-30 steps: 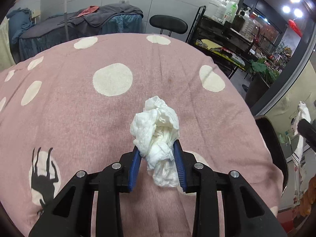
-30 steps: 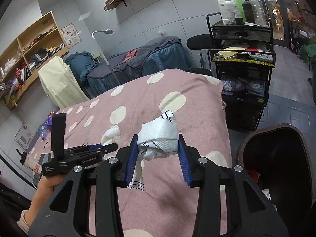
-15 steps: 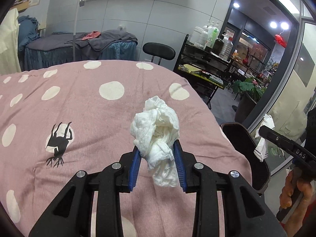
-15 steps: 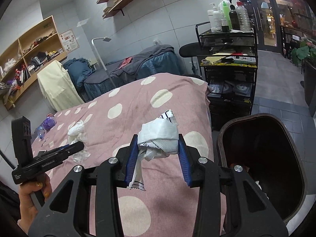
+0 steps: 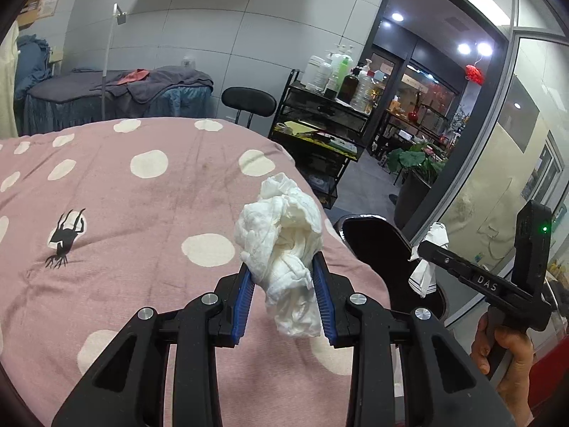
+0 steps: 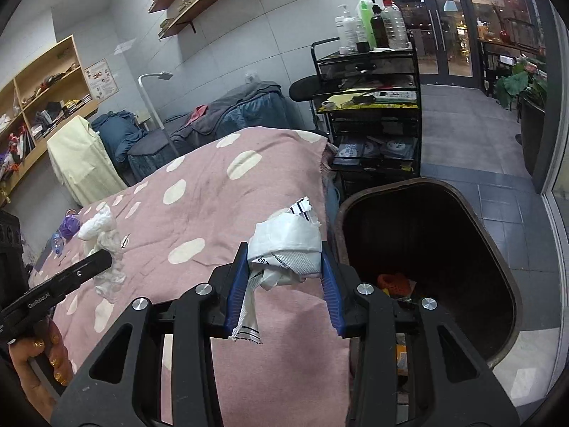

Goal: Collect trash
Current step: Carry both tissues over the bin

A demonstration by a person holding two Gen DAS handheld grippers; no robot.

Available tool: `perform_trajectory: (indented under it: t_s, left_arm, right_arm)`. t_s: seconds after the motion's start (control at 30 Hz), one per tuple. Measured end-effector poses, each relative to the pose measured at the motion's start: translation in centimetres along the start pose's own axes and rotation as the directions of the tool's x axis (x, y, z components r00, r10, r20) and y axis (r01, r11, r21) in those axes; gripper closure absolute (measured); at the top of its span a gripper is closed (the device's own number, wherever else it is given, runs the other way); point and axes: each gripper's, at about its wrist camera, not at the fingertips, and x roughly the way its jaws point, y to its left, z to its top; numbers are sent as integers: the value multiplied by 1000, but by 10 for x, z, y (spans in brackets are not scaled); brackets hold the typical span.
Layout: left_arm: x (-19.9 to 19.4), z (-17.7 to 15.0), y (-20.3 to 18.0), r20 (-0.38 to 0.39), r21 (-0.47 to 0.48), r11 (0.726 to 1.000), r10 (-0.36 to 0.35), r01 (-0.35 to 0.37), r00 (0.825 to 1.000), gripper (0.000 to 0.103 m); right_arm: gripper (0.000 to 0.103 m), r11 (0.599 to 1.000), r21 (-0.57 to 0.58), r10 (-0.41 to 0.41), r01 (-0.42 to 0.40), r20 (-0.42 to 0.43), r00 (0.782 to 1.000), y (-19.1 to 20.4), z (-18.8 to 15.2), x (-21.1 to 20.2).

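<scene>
My left gripper (image 5: 283, 277) is shut on a crumpled white tissue (image 5: 281, 235) and holds it above the pink dotted bed cover (image 5: 142, 213), near its right edge. My right gripper (image 6: 284, 267) is shut on a crumpled white plastic wrapper (image 6: 284, 245) and holds it over the bed's edge, just left of the open dark trash bin (image 6: 462, 235). The bin also shows in the left wrist view (image 5: 384, 245), with the right gripper (image 5: 425, 249) and its wrapper above its rim. The left gripper (image 6: 103, 252) and its tissue show at the left of the right wrist view.
The bin holds some orange and other trash (image 6: 394, 283). A black cart with bottles (image 6: 370, 106) stands beyond the bed's far end. A purple object (image 6: 69, 226) lies at the bed's left side. A black stool (image 5: 249, 101) and another covered bed (image 5: 117, 96) stand behind.
Both grippers have moved right toward the bin while keeping hold of their trash. The bin has grown larger in both views, and the right gripper now shows over its rim.
</scene>
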Motion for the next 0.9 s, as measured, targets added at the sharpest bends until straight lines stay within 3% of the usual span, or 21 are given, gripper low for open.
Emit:
perform_trajectory:
  t_s: [0.3,0.6,0.83,0.9]
  left_arm:
    - [8,-3,-39,-1,37,996,-85,85,996,71]
    - [21,-4,-69,-25,86,986,-142,144,989,71]
    - [31,-5,-80,-48,104,981,-161,165,986,71]
    - [33,-6,-82,-55,105,980,-166,171,985,71]
  right_arm:
    - [64,988,40,-147,148,-20,989,-52,-12,-7]
    - [63,942,-21,-337,336,-70,939,-86,-20,18]
    - [62,934,-12,-356,357,-133,925,-102,-33,47]
    - [52,933,-8,-356,359,-146,923,-105,-38,52]
